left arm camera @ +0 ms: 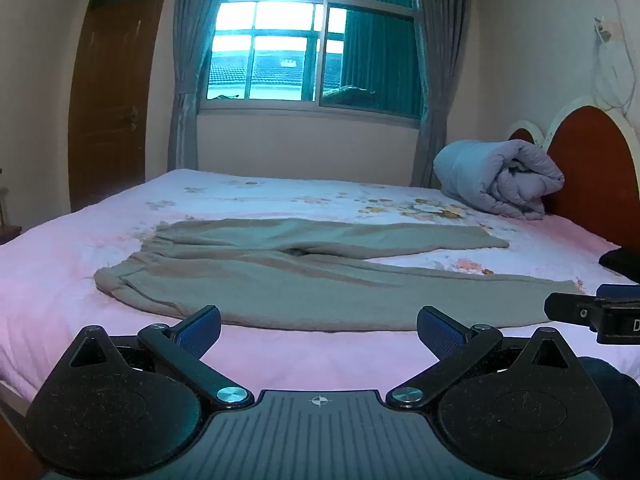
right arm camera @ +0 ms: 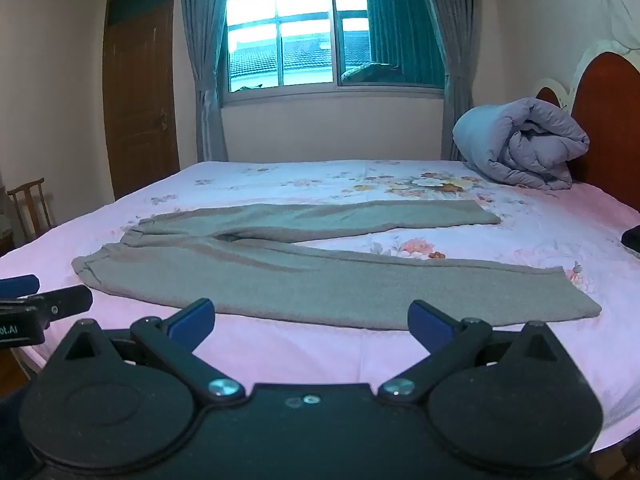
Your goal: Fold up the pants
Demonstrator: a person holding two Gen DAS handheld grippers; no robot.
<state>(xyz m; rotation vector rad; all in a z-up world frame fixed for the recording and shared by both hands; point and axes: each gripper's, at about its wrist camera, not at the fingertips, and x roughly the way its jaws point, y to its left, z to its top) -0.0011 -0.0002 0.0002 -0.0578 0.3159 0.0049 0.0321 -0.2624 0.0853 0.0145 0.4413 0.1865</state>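
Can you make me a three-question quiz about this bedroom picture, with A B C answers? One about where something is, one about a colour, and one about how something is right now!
1. Where is the rolled-up quilt?
A. by the headboard
B. on the floor
C. on the chair

2. What colour are the pants?
A. red
B. grey-brown
C. bright yellow

3. How are the pants now?
A. folded small
B. hanging up
C. spread flat, legs apart

Answers:
1. A, it sits on the bed against the red headboard.
2. B, the cloth looks dull grey-brown.
3. C, both legs lie flat; the left tool and right tool are open, touching nothing.
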